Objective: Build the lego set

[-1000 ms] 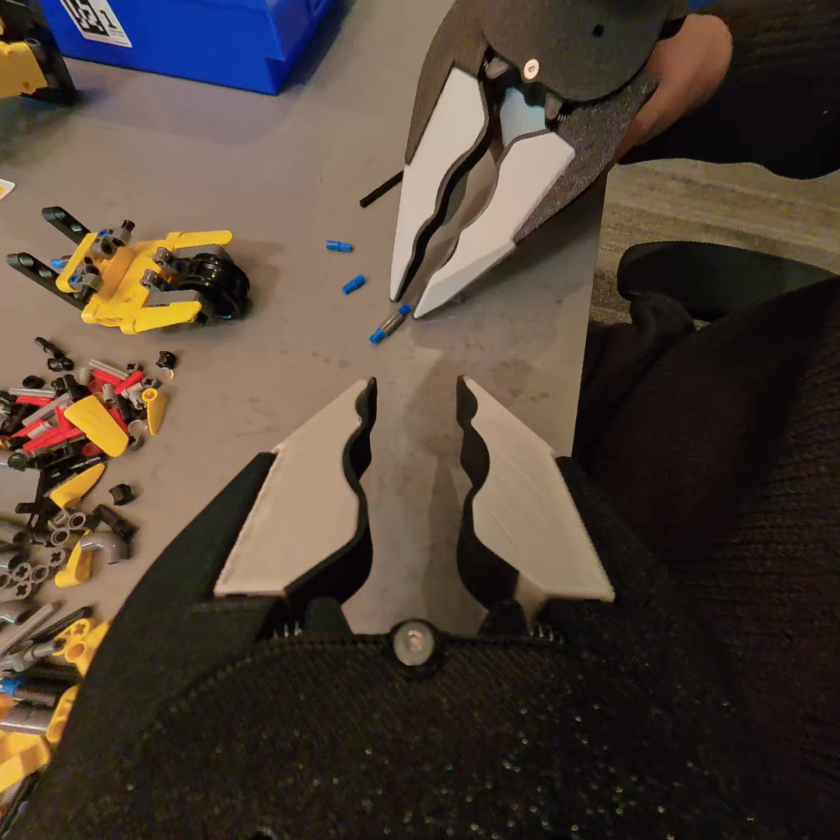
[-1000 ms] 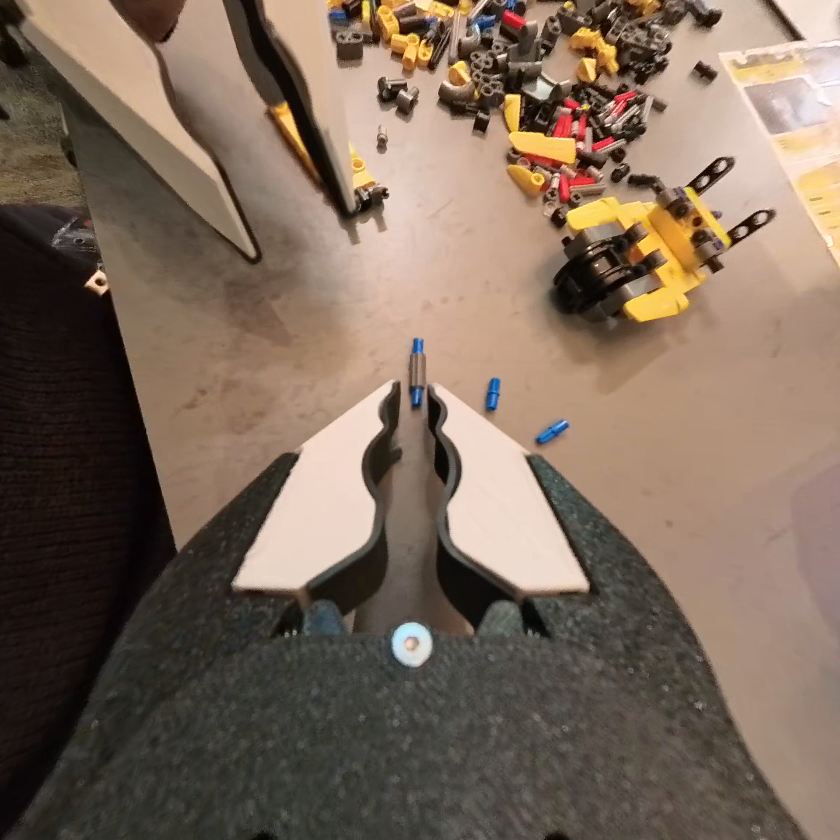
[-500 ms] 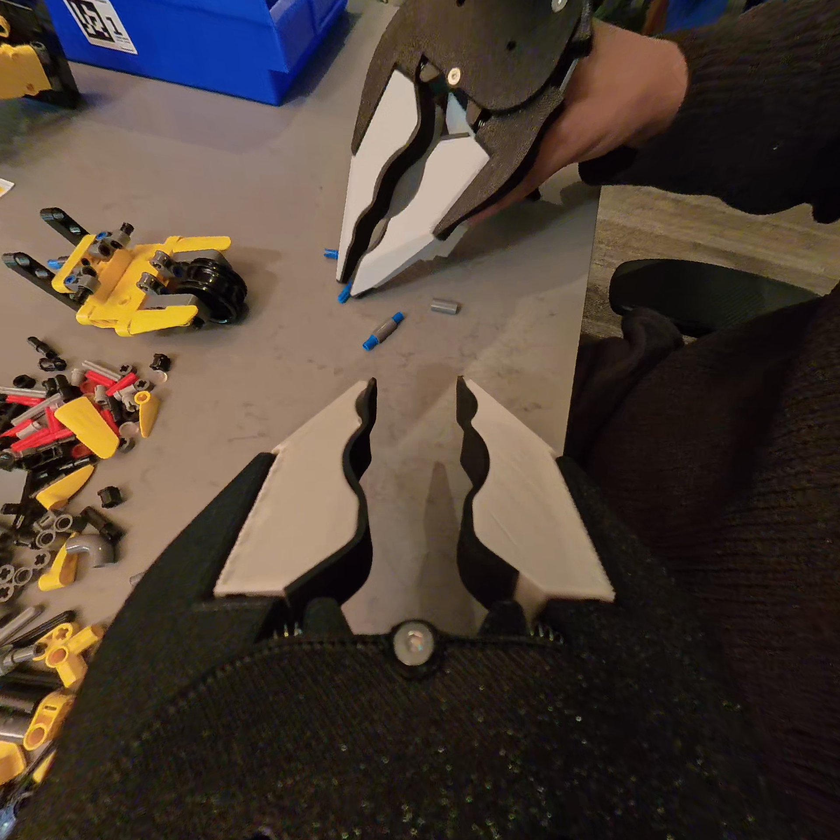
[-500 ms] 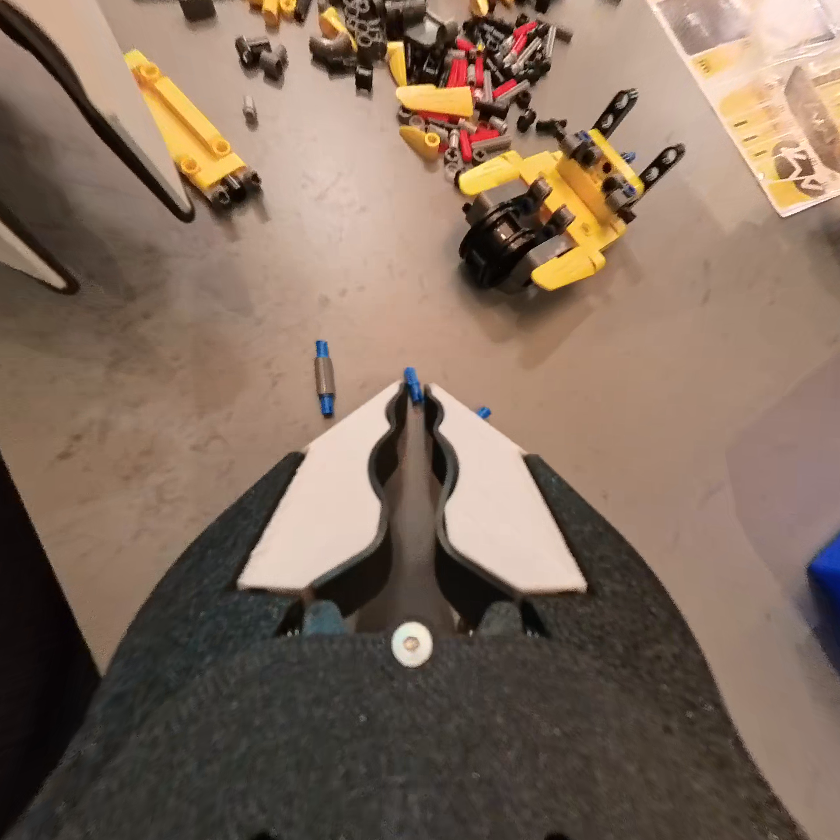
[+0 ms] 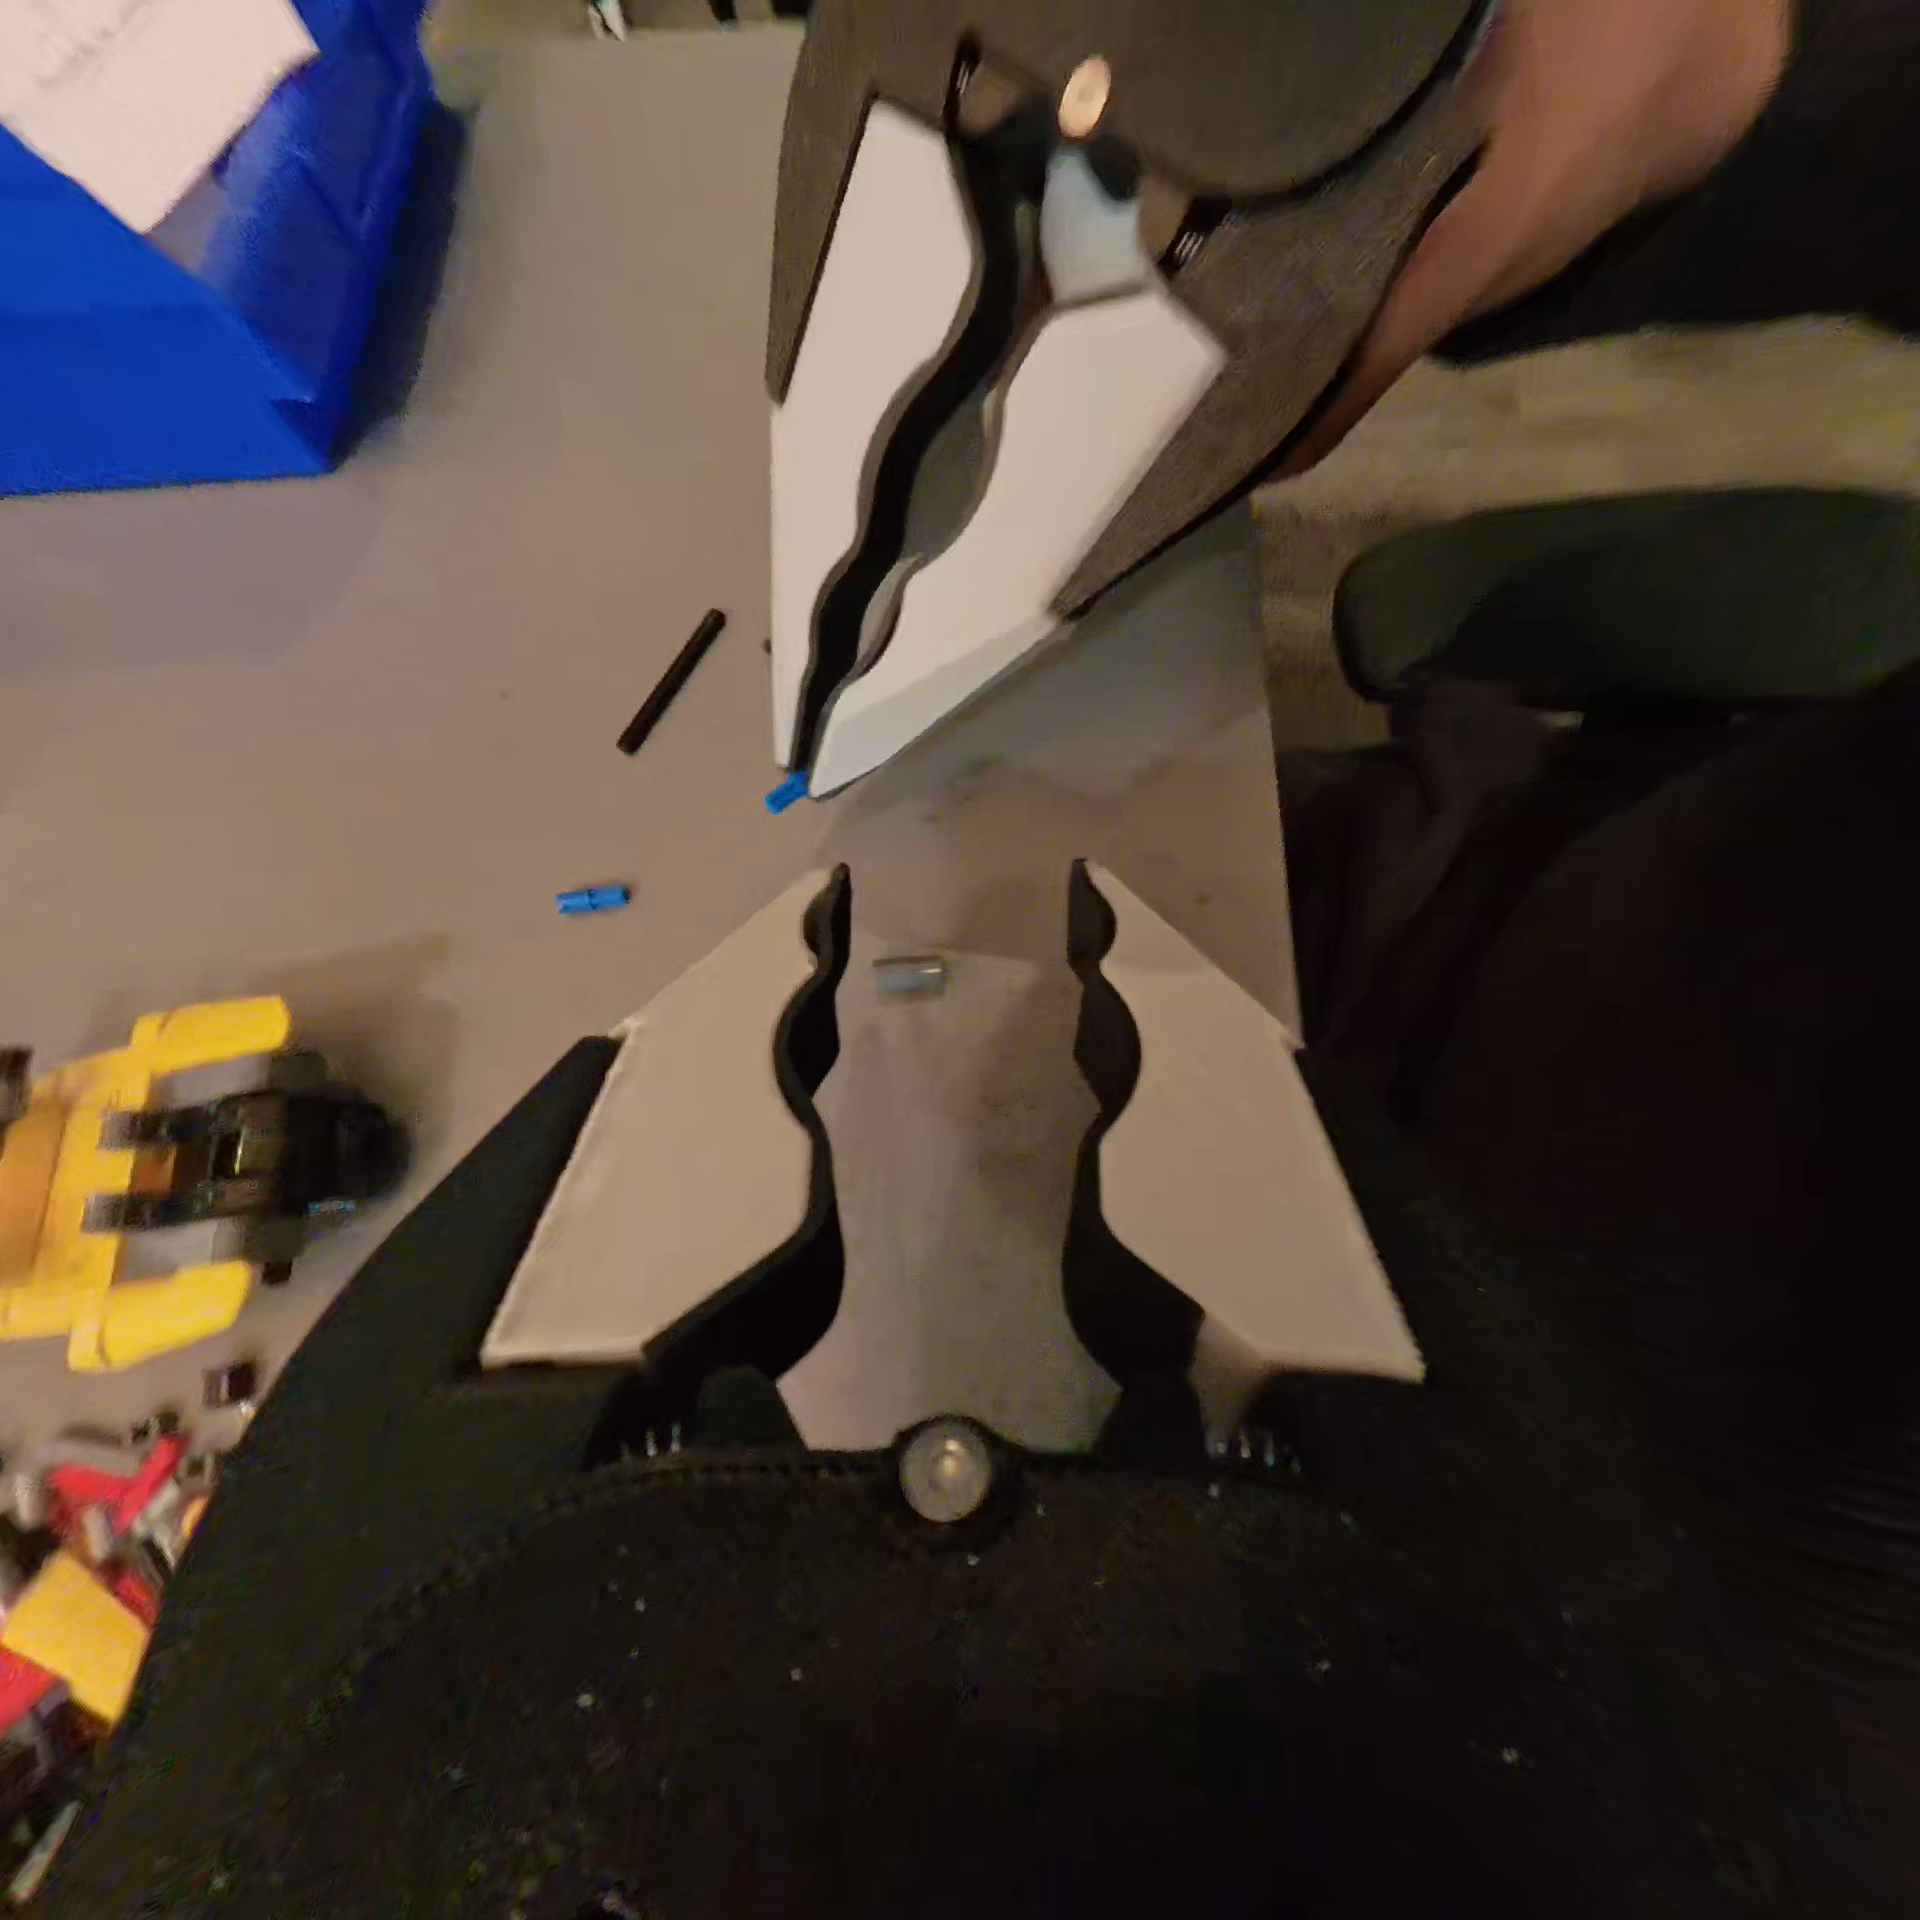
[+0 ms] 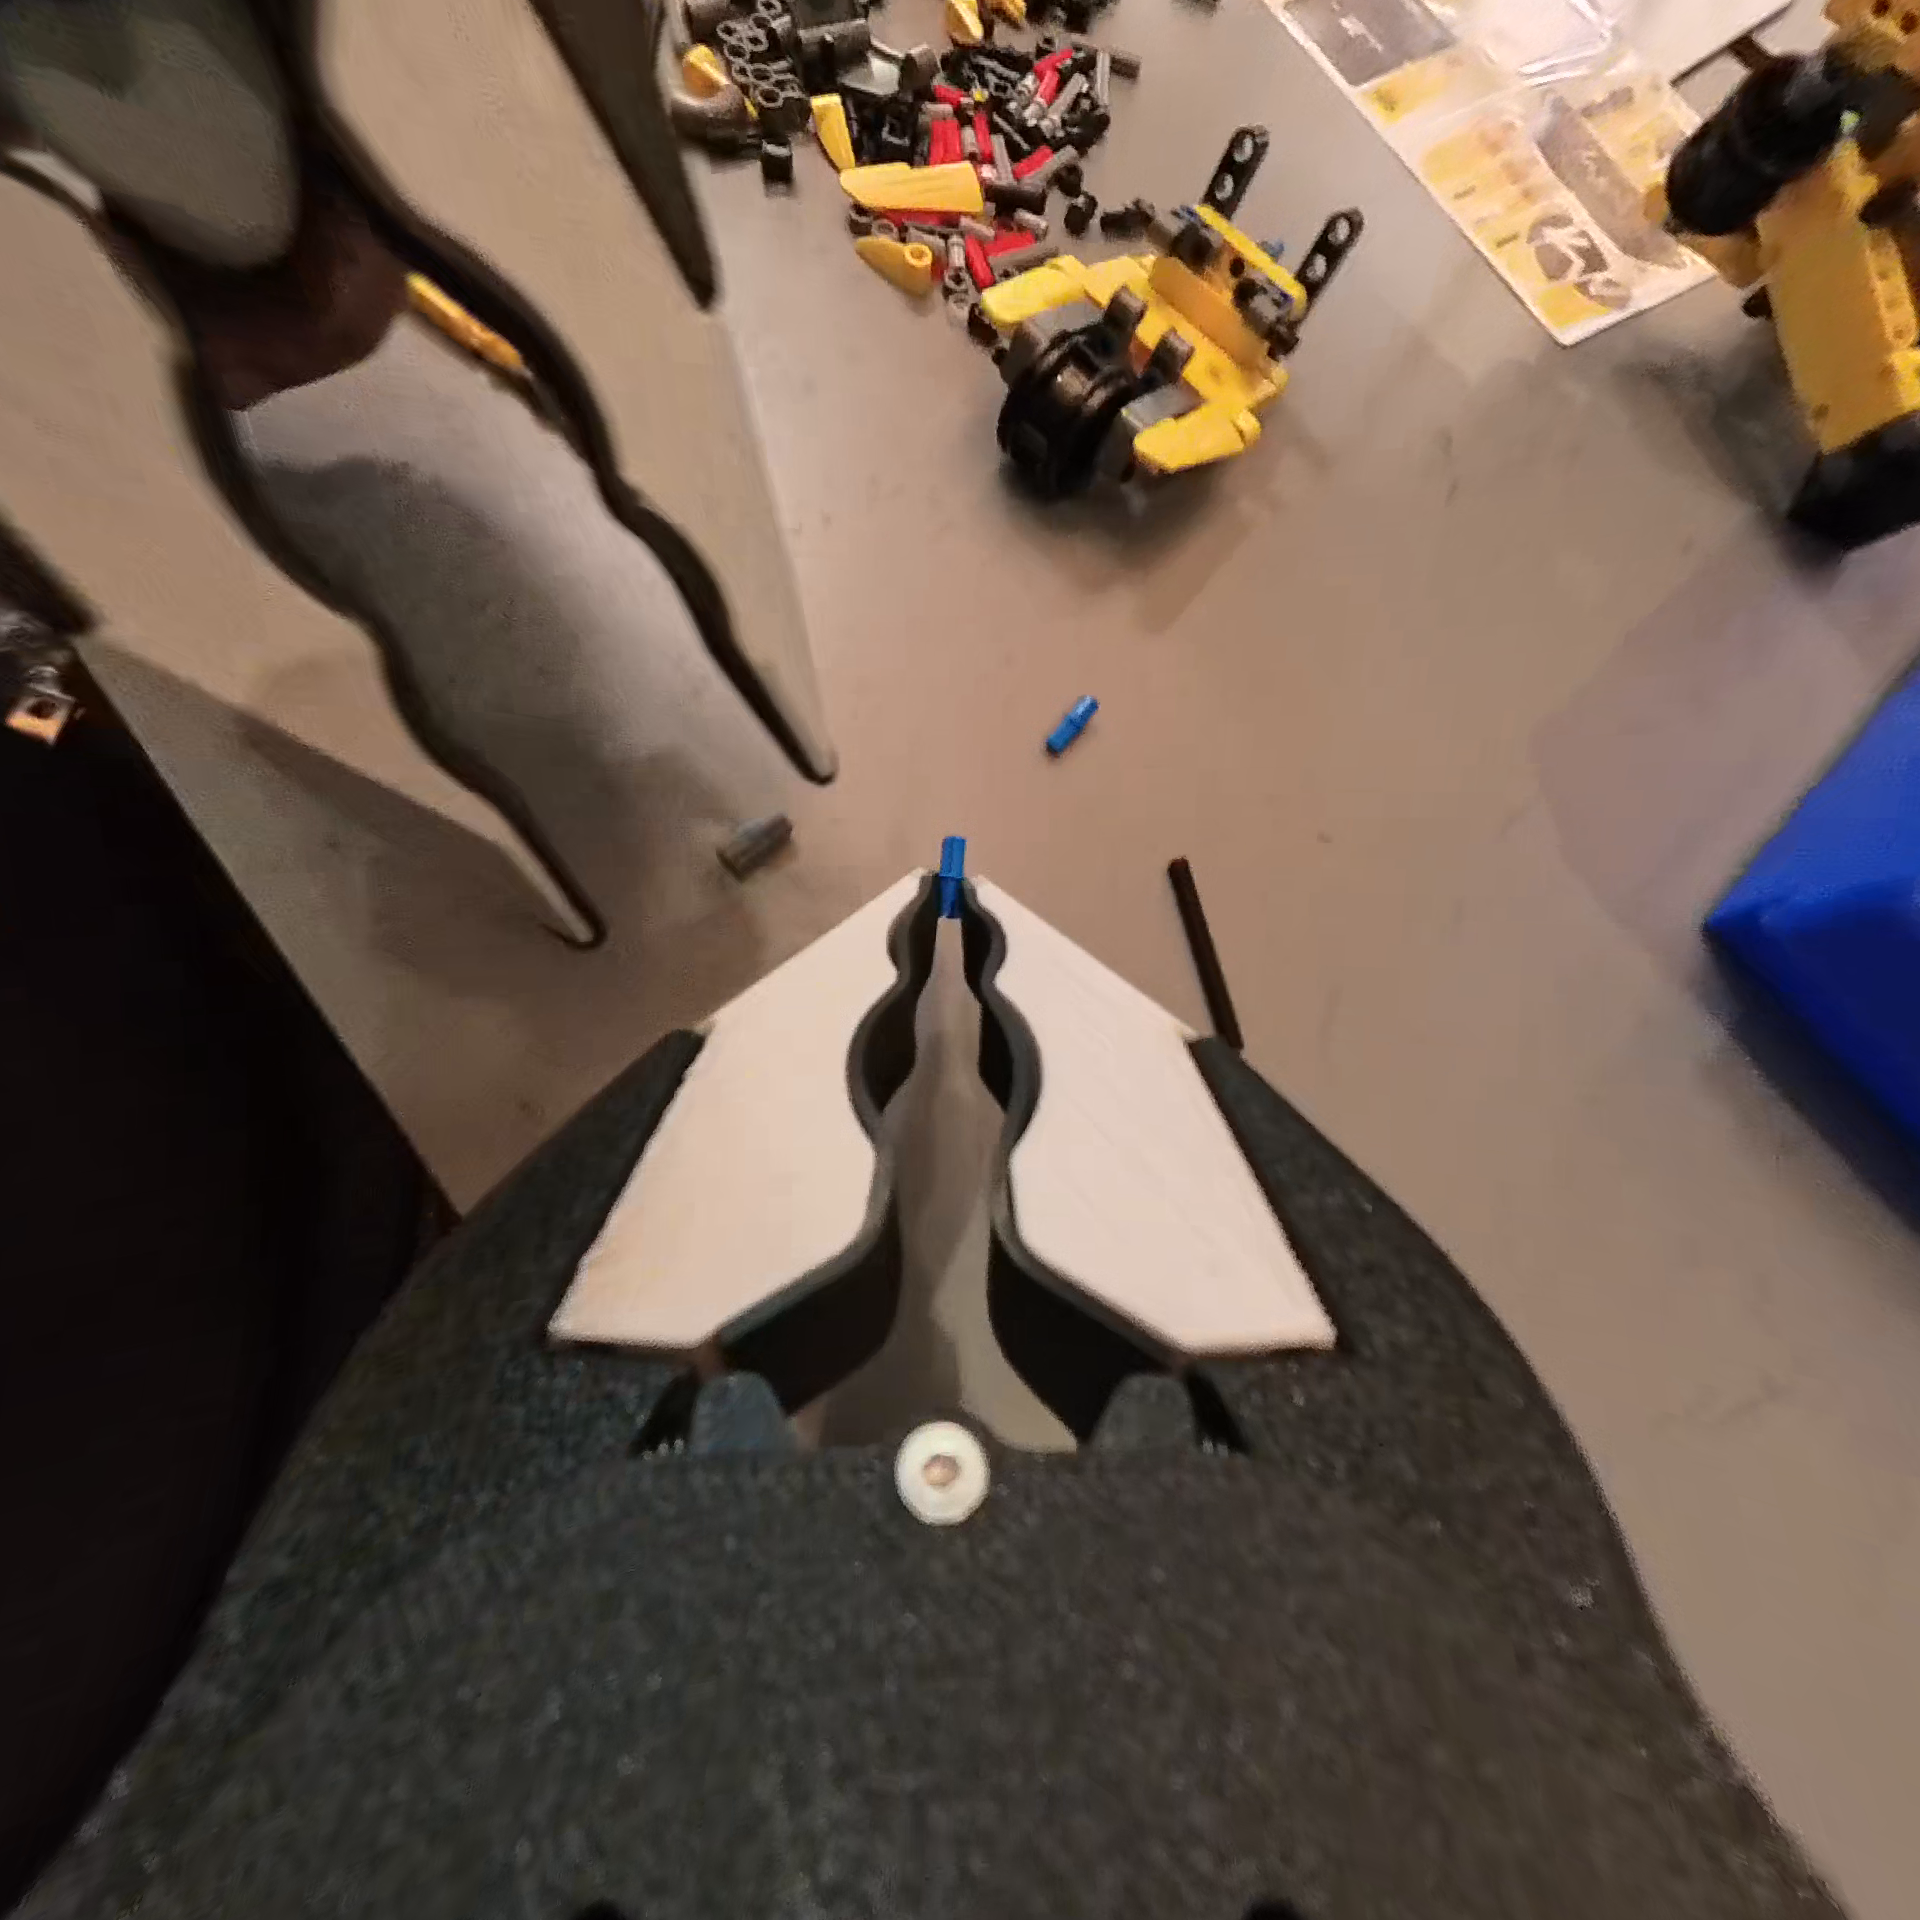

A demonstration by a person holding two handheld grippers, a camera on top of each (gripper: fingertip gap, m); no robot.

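My right gripper (image 6: 948,883) is shut on a small blue pin (image 6: 951,875) that sticks out past its tips; it also shows in the left wrist view (image 5: 805,774) with the blue pin (image 5: 787,792) at its tips. My left gripper (image 5: 958,878) is open and empty, low over the grey table (image 5: 312,644). A small grey sleeve (image 5: 907,978) lies on the table between its fingers, and shows in the right wrist view (image 6: 755,842) beside the left gripper (image 6: 717,852). A second blue pin (image 5: 593,899) (image 6: 1071,724) lies loose nearby.
A black axle (image 5: 671,681) (image 6: 1204,951) lies on the table. A yellow and black brick assembly (image 6: 1153,353) (image 5: 156,1174) sits by a pile of loose parts (image 6: 935,135). A blue bin (image 5: 187,312) (image 6: 1829,935), a paper booklet (image 6: 1507,135), another yellow model (image 6: 1808,260). The table edge (image 5: 1273,790) runs along the right. Left tips to right tips: about 5 cm. The black axle (image 6: 1204,951) is about 6 cm from my right fingertips. It is also in sight in the left wrist view (image 5: 671,680).
My right gripper closed on a blue pin and lifted it toward the left gripper. The left gripper moved forward, so the grey sleeve now lies between its fingers.
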